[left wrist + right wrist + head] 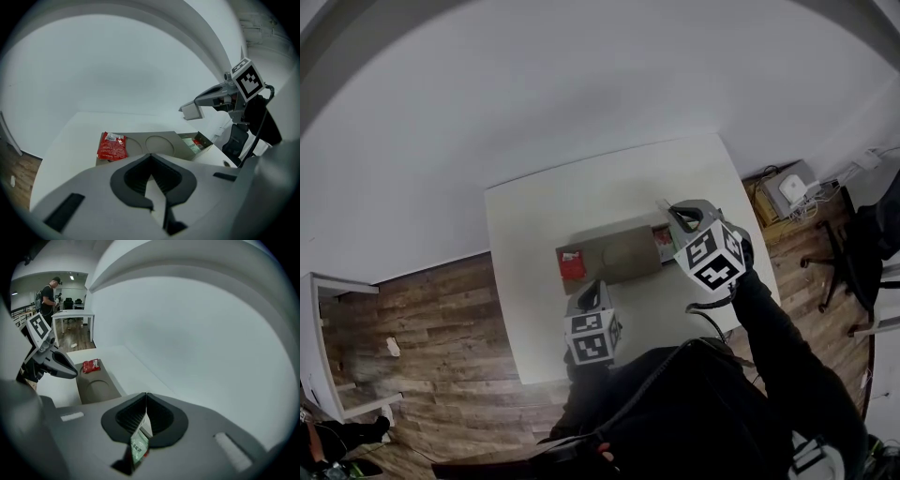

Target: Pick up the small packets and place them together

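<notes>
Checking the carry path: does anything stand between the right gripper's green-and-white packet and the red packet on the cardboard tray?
Nothing lies between them: the brown cardboard tray is bare up to the red packet. The left gripper hovers close beside it.

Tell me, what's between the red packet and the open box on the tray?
Between the flat red packet and the small open cardboard box, the grey-brown cardboard tray has two empty round dents; the left gripper view shows it.

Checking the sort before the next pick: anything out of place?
Red packet lies alone on the tray's left end, apart from the packets in its right-end compartment. Right gripper holds a green packet.
</notes>
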The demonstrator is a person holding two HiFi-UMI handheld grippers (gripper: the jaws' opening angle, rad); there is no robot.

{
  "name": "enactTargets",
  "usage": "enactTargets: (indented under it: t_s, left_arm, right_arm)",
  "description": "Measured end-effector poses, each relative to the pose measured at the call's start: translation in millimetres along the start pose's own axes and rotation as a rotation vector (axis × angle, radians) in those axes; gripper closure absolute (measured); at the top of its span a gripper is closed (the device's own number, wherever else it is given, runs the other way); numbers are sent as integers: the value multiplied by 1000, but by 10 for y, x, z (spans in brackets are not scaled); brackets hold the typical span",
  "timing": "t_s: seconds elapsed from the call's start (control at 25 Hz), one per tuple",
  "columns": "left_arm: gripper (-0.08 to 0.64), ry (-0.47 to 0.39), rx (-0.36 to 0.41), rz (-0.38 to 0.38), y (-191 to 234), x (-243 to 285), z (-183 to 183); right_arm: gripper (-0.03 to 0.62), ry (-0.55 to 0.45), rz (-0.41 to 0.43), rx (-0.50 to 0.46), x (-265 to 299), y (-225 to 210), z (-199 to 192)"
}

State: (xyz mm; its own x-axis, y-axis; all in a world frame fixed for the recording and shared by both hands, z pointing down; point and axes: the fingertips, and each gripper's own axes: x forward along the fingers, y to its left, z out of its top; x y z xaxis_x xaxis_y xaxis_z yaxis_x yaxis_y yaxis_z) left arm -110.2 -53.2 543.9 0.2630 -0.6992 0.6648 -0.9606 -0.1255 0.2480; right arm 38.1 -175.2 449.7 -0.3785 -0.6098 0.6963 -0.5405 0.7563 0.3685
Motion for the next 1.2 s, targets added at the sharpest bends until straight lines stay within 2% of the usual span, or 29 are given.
enactTargets:
  t_s: [0.28, 0.44, 0.56, 1.04, 1.2]
  left_arm:
    - [560, -10, -24, 27, 58, -67, 39]
    - [559, -32, -61, 45, 135, -147, 44]
    - [560, -17, -75, 60, 220, -196, -64]
    - [560, -43, -106, 95, 389, -374, -147]
    - [560, -28, -110, 94, 416, -382, -190]
  right_arm:
    - [584, -70, 105, -132, 298, 719, 481]
    - [584, -80, 166, -208, 448, 1157, 604]
    - [584, -81, 213, -233, 513, 1413, 623]
    - [584, -61, 287, -296, 681, 1911, 579]
    - [584, -60, 301, -326, 733, 2001, 570]
